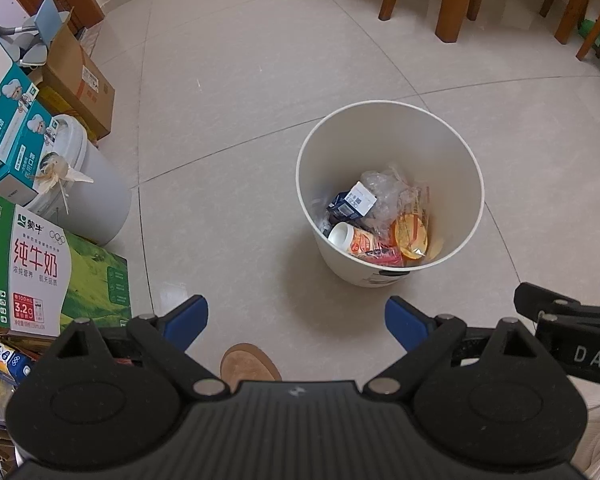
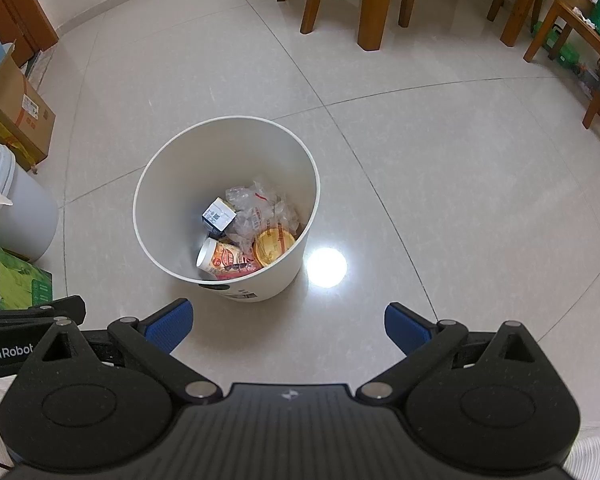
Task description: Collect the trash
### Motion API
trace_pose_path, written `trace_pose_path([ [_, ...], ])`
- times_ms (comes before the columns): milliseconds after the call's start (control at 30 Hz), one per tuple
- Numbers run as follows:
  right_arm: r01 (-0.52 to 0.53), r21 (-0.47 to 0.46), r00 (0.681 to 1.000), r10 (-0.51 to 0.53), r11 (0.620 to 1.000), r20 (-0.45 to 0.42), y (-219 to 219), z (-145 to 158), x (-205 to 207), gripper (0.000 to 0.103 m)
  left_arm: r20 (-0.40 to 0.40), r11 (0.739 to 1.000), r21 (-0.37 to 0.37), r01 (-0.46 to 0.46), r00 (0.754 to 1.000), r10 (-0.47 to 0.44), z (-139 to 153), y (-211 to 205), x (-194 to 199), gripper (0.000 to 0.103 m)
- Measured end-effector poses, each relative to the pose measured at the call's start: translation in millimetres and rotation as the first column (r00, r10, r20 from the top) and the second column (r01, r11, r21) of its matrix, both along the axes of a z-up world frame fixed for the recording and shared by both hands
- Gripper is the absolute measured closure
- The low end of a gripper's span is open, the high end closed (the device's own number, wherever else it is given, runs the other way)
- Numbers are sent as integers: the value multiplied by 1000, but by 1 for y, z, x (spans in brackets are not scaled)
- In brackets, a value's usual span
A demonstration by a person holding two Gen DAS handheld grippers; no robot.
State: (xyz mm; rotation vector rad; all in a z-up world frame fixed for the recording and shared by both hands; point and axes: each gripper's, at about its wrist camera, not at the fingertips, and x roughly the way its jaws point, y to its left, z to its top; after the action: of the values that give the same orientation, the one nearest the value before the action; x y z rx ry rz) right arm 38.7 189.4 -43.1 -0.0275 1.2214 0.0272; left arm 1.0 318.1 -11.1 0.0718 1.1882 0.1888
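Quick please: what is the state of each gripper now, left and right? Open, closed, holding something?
Left gripper: open, holding nothing, above the floor near the bin.
Right gripper: open, holding nothing.

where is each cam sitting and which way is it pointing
Left wrist: on the left hand-held gripper, tilted down at the floor, bin ahead right, boxes left; open blue fingers, a shoe tip and the right hand-held gripper's edge show.
Right wrist: on the right hand-held gripper, tilted down, bin ahead left, chair legs beyond; open fingers and the left gripper's edge show.
Shared: the bin with its trash, the tiled floor.
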Motion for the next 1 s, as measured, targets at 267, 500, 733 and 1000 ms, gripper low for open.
trace_pose_path([
  [267, 3, 0, 1000, -3, 1000, -2, -1, -1, -1, 0, -5, 1000, 4, -3, 1000, 3, 0, 0, 0, 8],
  [500, 2, 1, 1000, -2, 1000, -6, -1, -1, -1, 0, -11, 1000, 4, -6, 1000, 6, -2, 1, 0, 8],
  [733, 4, 2, 1000, -4, 1000, -8, -1, -1, -1, 0, -10, 1000, 2, -6, 1000, 6, -2, 1, -1, 8],
  [1000, 3, 0, 1000, -3, 1000, -9, 0, -2, -1, 0, -15, 1000, 1, -7, 1000, 7, -3, 1, -2, 8],
])
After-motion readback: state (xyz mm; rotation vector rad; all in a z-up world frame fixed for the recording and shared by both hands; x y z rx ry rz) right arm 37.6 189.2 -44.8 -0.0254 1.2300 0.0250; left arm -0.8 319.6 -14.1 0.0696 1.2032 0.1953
